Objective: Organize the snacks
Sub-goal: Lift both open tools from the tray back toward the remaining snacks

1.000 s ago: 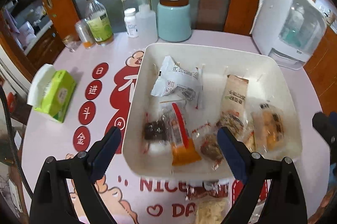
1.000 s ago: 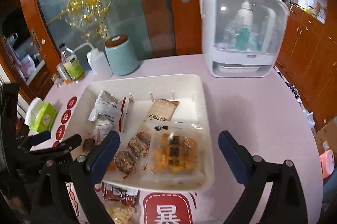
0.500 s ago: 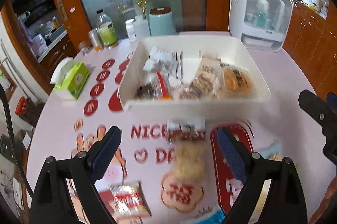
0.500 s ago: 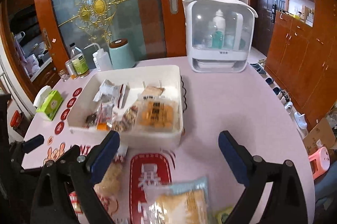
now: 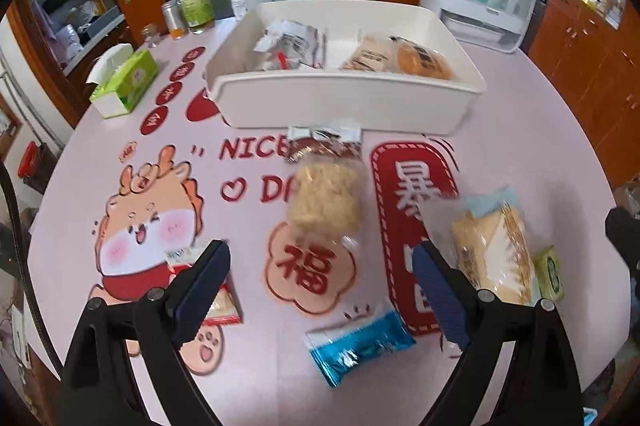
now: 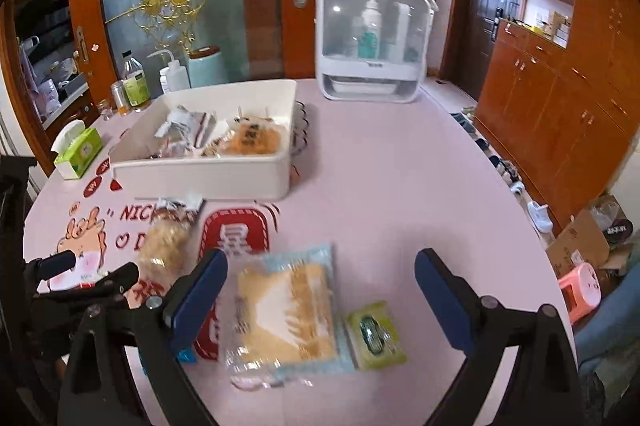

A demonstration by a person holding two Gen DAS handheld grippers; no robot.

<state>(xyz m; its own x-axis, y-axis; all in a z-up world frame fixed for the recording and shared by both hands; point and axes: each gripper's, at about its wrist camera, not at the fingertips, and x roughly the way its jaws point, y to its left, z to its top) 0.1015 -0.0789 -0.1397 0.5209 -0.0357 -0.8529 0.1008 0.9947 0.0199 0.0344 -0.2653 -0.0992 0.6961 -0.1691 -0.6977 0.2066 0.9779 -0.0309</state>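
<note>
**Both grippers empty above loose snacks**

Left gripper (image 5: pixel 320 272) and right gripper (image 6: pixel 320 284): jaws spread wide, nothing held. White tray (image 5: pixel 344 105) sits far-centre on the pink table (image 6: pixel 400 185), part-filled with packets. Loose near it: cracker bag (image 5: pixel 326 193), blue packet (image 5: pixel 360 346), sandwich pack (image 6: pixel 286 310), green wipes (image 6: pixel 376 334).

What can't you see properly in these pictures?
- Left wrist view: the red-and-white snack packet is partly hidden behind a finger of the left gripper.
- Left wrist view: the white bin wall hides the lower snacks inside.
- Right wrist view: print on the small green packet is too blurred to read.
- Right wrist view: the blue packet peeks from behind a finger of the right gripper.
</note>
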